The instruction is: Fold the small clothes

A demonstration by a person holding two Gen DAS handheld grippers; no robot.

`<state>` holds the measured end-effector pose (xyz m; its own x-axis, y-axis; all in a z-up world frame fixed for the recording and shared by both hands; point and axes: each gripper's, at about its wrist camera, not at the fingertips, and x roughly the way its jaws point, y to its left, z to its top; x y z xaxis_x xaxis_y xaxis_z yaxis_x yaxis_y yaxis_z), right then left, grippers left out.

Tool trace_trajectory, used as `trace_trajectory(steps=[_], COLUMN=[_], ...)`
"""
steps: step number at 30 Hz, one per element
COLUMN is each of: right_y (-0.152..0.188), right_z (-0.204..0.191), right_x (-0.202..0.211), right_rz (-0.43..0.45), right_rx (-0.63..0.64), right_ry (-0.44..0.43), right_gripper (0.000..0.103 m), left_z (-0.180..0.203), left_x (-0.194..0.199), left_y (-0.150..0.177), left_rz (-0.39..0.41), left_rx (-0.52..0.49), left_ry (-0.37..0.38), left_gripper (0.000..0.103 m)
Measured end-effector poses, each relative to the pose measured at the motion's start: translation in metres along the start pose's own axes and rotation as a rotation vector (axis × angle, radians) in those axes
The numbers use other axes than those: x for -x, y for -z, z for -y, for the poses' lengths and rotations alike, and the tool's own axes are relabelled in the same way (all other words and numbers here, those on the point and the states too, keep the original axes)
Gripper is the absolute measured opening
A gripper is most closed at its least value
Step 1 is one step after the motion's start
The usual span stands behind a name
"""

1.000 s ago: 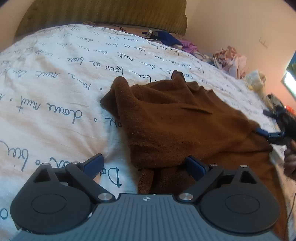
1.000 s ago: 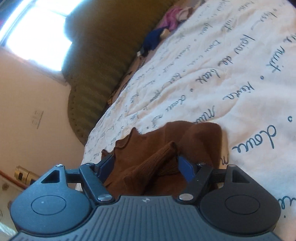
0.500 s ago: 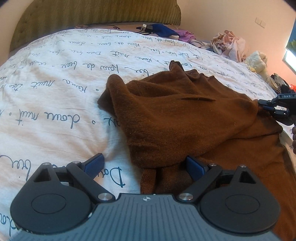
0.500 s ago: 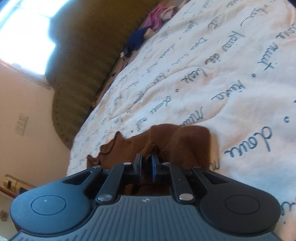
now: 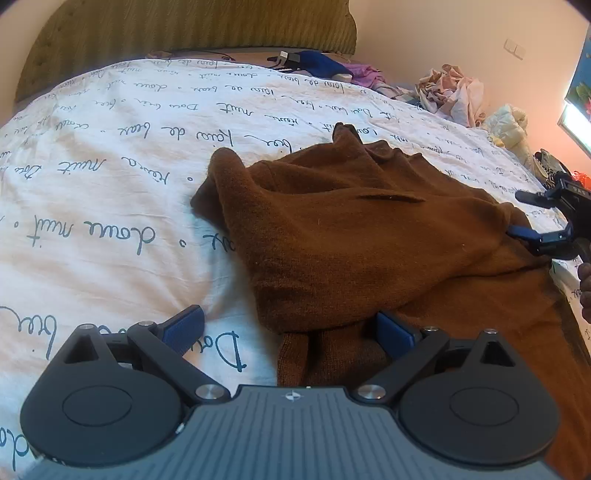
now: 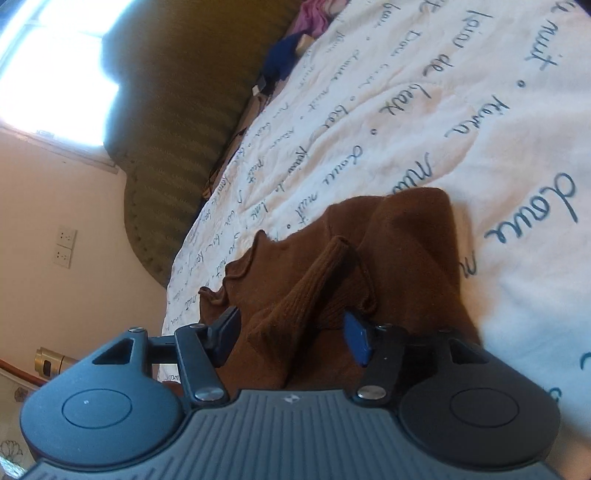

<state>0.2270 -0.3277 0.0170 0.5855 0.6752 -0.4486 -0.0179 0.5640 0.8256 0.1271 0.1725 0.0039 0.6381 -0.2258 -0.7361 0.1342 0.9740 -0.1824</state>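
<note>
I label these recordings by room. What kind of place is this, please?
Most likely a bedroom. A brown garment lies on a bed with a white cover printed in handwriting, a padded olive headboard stands behind it, and loose clothes are heaped at the bed's far side.

Fuzzy brown knit garment (image 5: 362, 236), matt.

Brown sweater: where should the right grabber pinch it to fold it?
Probably the ribbed cuff of the brown sweater, standing up as a narrow ridge. Come from the near side, one jaw on each side; the right gripper, just opened, already straddles it.
</note>
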Motion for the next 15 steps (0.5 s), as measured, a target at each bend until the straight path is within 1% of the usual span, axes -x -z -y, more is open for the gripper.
trace_trajectory(steps=[1, 3, 4, 5, 7, 9, 10, 11, 12, 15], right_y=[0.000, 0.000, 0.001, 0.002, 0.002, 0.002, 0.001, 0.000, 0.000, 0.003], right_z=[-0.003, -0.006, -0.009, -0.011, -0.011, -0.011, -0.010, -0.010, -0.010, -0.018], right_x=[-0.002, -0.008, -0.009, -0.011, -0.011, -0.013, -0.015, -0.016, -0.015, -0.010], right_rz=[-0.005, -0.023, -0.029, -0.030, -0.013, -0.002, -0.002, -0.002, 0.006, 0.036], right_rx=[0.019, 0.015, 0.022, 0.034, 0.031, 0.028, 0.020, 0.022, 0.040, 0.078], right_ry=[-0.011, -0.017, -0.026, -0.016, -0.018, -0.026, -0.026, -0.027, -0.018, -0.014], right_gripper=[0.059, 0.057, 0.053, 0.046, 0.045, 0.030, 0.024, 0.008, 0.004, 0.004], left_z=[0.000, 0.000, 0.001, 0.001, 0.002, 0.002, 0.002, 0.002, 0.001, -0.001], left_x=[0.000, 0.000, 0.000, 0.000, 0.000, 0.000, -0.001, -0.001, -0.001, 0.000], left_y=[0.000, 0.000, 0.000, 0.000, 0.000, 0.000, 0.000, 0.000, -0.001, -0.001], left_rz=[0.000, 0.001, 0.002, 0.002, 0.001, 0.000, -0.002, -0.002, -0.002, -0.001], left_rx=[-0.001, 0.000, 0.000, -0.002, -0.005, -0.006, -0.006, -0.005, -0.004, 0.010], left_ry=[-0.001, 0.000, 0.000, 0.000, -0.004, -0.004, -0.004, -0.003, -0.001, 0.007], left_gripper=[0.096, 0.097, 0.098, 0.098, 0.098, 0.099, 0.099, 0.099, 0.099, 0.099])
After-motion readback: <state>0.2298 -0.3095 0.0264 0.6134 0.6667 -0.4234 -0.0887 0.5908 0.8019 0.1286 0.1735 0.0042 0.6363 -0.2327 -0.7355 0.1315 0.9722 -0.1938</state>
